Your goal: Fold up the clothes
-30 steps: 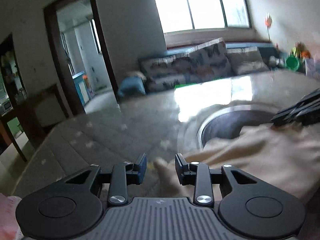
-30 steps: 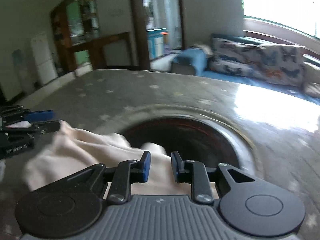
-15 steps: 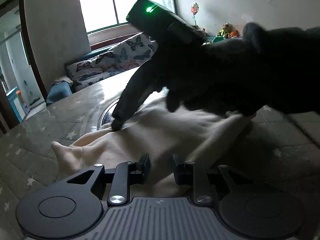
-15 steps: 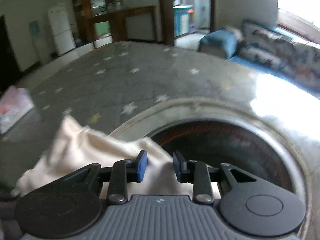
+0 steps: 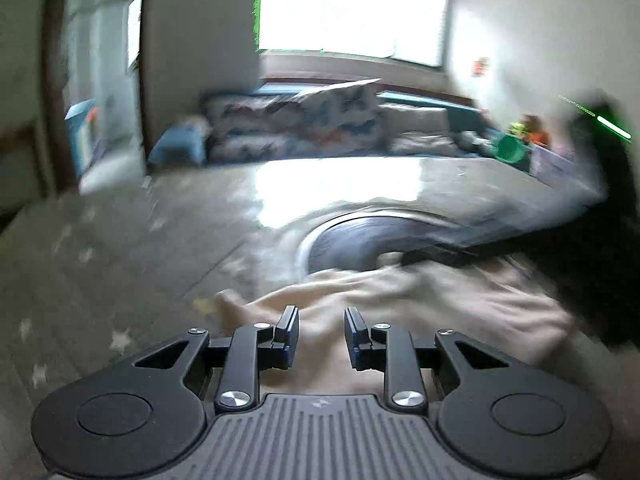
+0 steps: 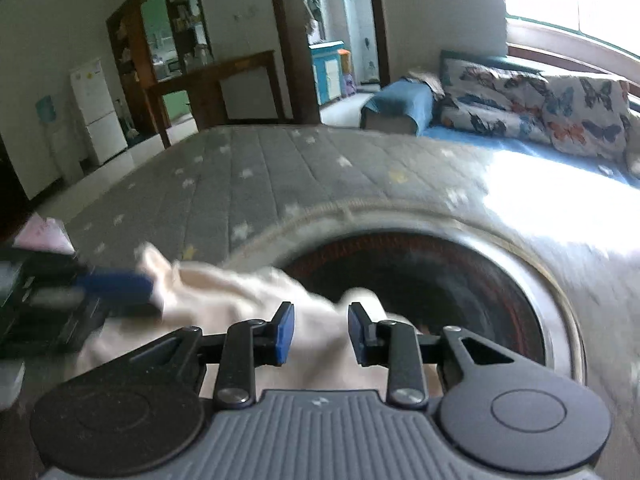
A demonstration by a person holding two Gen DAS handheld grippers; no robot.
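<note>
Cream garment lies bunched at the round recess's rim on the star-print table. Left gripper and right gripper both hover agape, unpinched; grab opposite edges, pull flat first.

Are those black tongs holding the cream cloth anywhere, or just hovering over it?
Nothing is visibly held. Both the left tongs and right tongs stand open over the cream cloth, pads apart.

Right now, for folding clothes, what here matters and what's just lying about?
Belongs to the job:
cream garment
left gripper
right gripper
star-patterned table

Lying about:
round recess
butterfly cushions
pink item
white fridge
</note>
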